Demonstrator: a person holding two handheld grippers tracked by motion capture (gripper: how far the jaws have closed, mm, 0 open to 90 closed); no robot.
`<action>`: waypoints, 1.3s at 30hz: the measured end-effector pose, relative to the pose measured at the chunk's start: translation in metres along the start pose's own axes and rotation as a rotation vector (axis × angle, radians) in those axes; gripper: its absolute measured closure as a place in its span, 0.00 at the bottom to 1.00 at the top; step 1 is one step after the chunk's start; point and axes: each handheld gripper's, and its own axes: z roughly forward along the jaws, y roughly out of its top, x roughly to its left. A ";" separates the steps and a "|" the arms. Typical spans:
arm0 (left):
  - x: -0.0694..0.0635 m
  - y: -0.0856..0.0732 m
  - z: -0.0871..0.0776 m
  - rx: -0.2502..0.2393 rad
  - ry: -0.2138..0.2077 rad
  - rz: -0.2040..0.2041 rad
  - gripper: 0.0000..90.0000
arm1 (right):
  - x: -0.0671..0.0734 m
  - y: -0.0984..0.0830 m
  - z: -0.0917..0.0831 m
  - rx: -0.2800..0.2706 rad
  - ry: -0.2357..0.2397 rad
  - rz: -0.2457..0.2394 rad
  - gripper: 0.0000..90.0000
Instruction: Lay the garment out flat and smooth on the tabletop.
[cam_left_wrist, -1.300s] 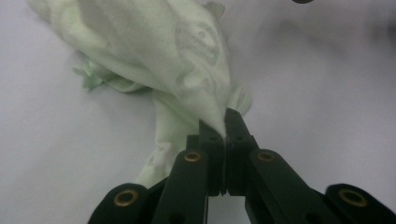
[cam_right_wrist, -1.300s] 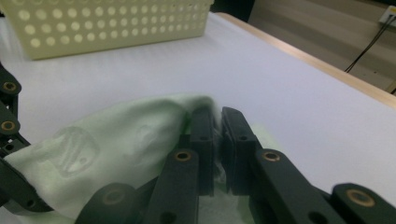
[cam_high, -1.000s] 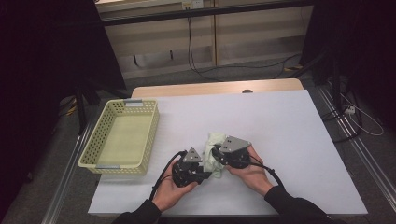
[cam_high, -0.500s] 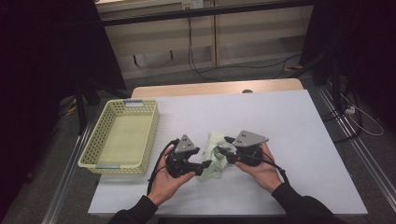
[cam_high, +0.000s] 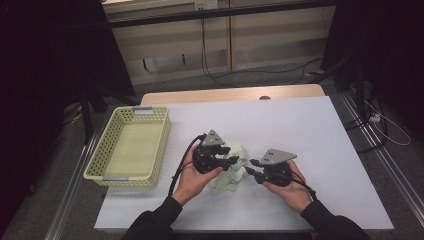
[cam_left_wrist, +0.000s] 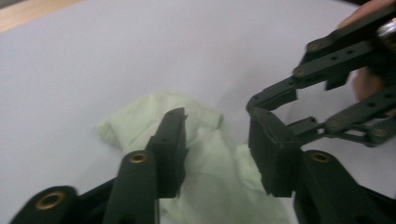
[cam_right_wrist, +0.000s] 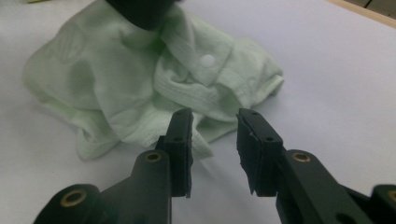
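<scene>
- Cloth (cam_high: 231, 167), pale green and crumpled, lies on the white table (cam_high: 310, 130) near its near edge, right of the basket (cam_high: 131, 145).
- Left gripper (cam_high: 231, 161) hangs over the cloth's left part; its jaws have just been closing, gapped, with cloth beneath but nothing pinched.
- Right gripper (cam_high: 251, 167) sits just right of the cloth, jaws closing too, apart and empty.

Both grippers are all black, the left gripper (cam_high: 231, 162) and the right gripper (cam_high: 251, 169) each topped with a grey three-cornered plate. Flat linkage arms with brass-coloured rivets carry blocky jaws, a black cable trails off the back, and the person's sleeves are dark.
</scene>
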 end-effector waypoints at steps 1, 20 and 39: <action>0.001 -0.002 0.003 0.013 0.005 0.012 0.68 | 0.001 0.001 0.001 0.000 0.003 -0.002 0.73; 0.029 -0.046 -0.016 0.129 0.070 -0.065 0.95 | 0.024 0.007 0.030 0.089 0.080 -0.059 0.77; 0.003 -0.071 -0.021 0.162 -0.093 -0.082 0.82 | 0.021 0.005 0.010 0.089 0.028 -0.113 0.96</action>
